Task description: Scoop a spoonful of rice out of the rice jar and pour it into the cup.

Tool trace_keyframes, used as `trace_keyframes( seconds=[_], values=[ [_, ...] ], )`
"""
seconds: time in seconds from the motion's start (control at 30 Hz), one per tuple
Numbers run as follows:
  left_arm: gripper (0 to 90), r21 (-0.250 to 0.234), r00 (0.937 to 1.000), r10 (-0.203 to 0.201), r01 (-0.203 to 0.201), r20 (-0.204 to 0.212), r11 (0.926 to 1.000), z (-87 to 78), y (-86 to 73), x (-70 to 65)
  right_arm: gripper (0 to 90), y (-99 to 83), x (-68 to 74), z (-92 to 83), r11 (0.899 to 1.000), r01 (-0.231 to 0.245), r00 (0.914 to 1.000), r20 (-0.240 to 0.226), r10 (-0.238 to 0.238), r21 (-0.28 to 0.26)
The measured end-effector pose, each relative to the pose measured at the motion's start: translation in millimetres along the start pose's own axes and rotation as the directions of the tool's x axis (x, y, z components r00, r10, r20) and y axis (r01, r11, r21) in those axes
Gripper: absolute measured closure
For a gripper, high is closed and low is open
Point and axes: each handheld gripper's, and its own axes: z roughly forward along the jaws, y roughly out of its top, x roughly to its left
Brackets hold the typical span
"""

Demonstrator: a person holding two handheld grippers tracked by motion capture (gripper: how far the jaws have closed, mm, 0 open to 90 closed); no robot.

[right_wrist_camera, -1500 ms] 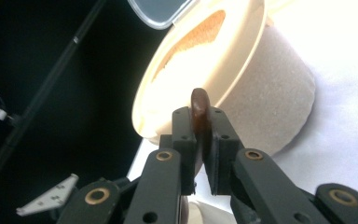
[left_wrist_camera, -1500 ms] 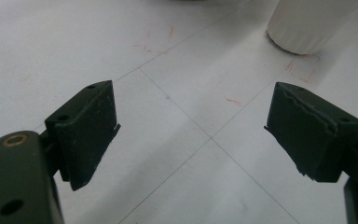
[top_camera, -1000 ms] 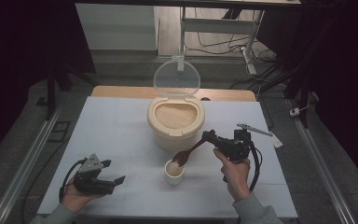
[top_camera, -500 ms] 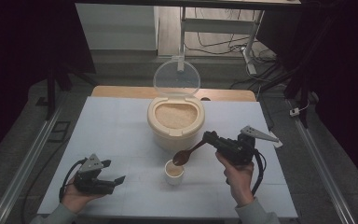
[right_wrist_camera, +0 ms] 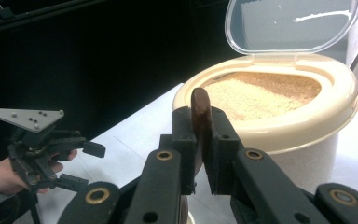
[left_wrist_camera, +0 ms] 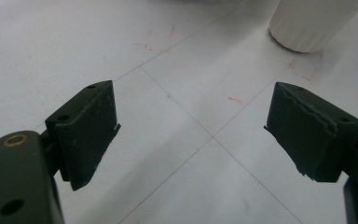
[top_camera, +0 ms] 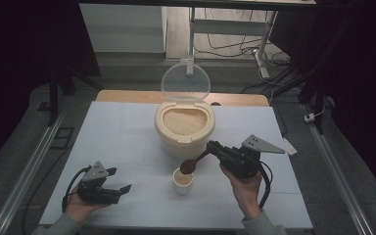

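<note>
progress: looks like a scoop-the-grain job; small cup (top_camera: 182,180) near the front edge of the surface (top_camera: 117,142) already has some in, more scoops probably left
right gripper (top_camera: 214,148): pinching the brown spoon (top_camera: 192,165), bowl right over the cup
left gripper (top_camera: 119,191): spread wide, holding nothing, front-left corner
bin (top_camera: 184,128): mid-surface, lid up

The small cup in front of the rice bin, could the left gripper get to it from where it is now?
Probably yes. The left gripper rests open, with bare table between it and the cup. But the spoon held by the right gripper hangs just above the cup's rim.
</note>
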Motion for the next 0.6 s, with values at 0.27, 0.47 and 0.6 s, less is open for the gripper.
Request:
trace_keyframes(
  seconds=[0.27,0.47,0.6],
  values=[
    [16.4,-0.006,1.0000,-0.004,0.004,-0.005,1.0000,-0.1,-0.6,1.1,83.9,10.5,-14.0,-28.3,0.995,-0.037,0.9992,-0.019,0.035,-0.090],
    [16.3,-0.016,1.0000,0.004,-0.004,-0.008,0.9999,-1.3,-0.8,0.1,83.9,13.8,-23.5,-41.5,0.997,-0.015,0.9998,0.010,0.015,-0.070],
    [15.9,-0.022,1.0000,0.000,0.000,-0.006,0.9998,-1.6,-0.7,0.7,83.9,16.8,-29.8,-51.3,0.999,-0.022,0.9996,0.018,0.023,-0.045]
  ],
)
